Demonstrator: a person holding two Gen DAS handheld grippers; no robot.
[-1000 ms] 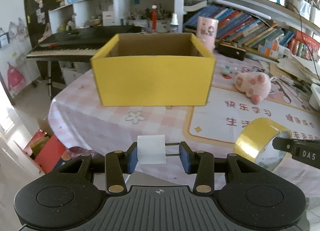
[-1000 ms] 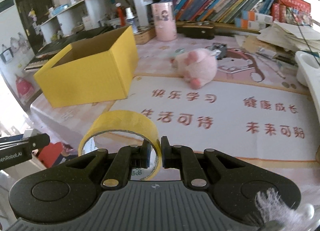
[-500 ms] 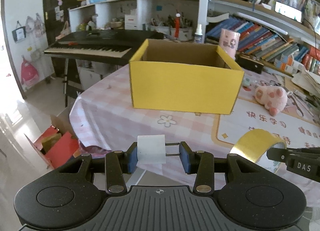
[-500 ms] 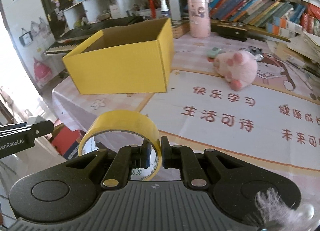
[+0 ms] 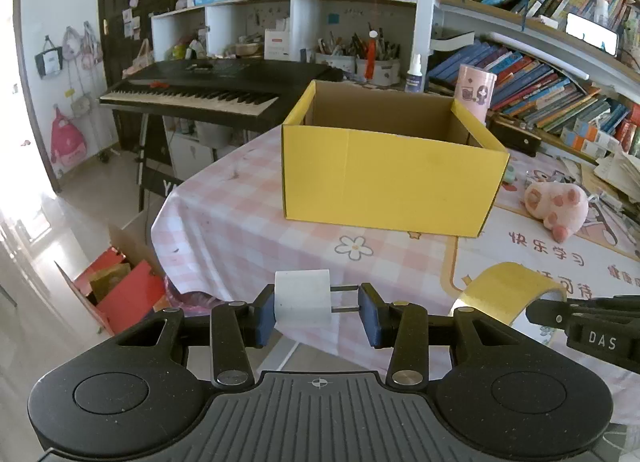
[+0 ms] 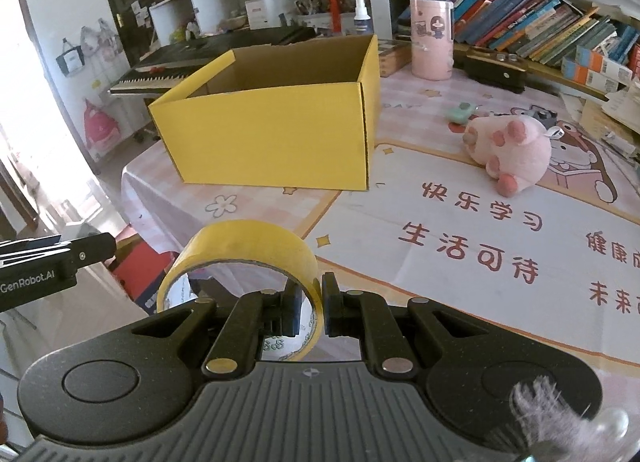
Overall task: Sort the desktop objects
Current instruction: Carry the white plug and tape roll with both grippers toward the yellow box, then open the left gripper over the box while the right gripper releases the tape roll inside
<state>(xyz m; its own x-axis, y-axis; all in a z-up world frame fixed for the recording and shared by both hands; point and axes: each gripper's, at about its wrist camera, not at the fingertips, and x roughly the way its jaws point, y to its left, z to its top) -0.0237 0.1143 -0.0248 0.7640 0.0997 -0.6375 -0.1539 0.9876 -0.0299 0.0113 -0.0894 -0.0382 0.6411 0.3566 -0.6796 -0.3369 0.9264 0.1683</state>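
Left gripper [image 5: 316, 312] holds a white roll [image 5: 303, 298] by its axle, the blue pads [image 5: 266, 314] well apart with the roll sitting against the left pad and thin rods spanning the gap to the right one. Right gripper [image 6: 309, 312] is pinched tight on the wall of a yellow tape roll [image 6: 240, 250], one finger inside the ring and one outside, the ring standing out to the left of the fingers. Both are held up in the air, off the near edge of the table [image 5: 224, 222], side by side; from the left wrist, the tape [image 5: 506, 290] shows low on the right beside the other tool.

Further in, the pink check cloth gives way to a mat [image 6: 480, 230] with red Chinese characters. Past that stands the open yellow box [image 6: 276, 130], upright on the cloth; as much of its inside as shows is bare brown card. Right of the box, well apart, a pink plush pig [image 6: 510, 152] lies on the mat, and a small green item [image 6: 460, 114] lies just behind it. Further back a pink canister [image 6: 432, 38] stands upright by the books [image 6: 520, 22]. Off the table's far left, a keyboard [image 5: 208, 90].
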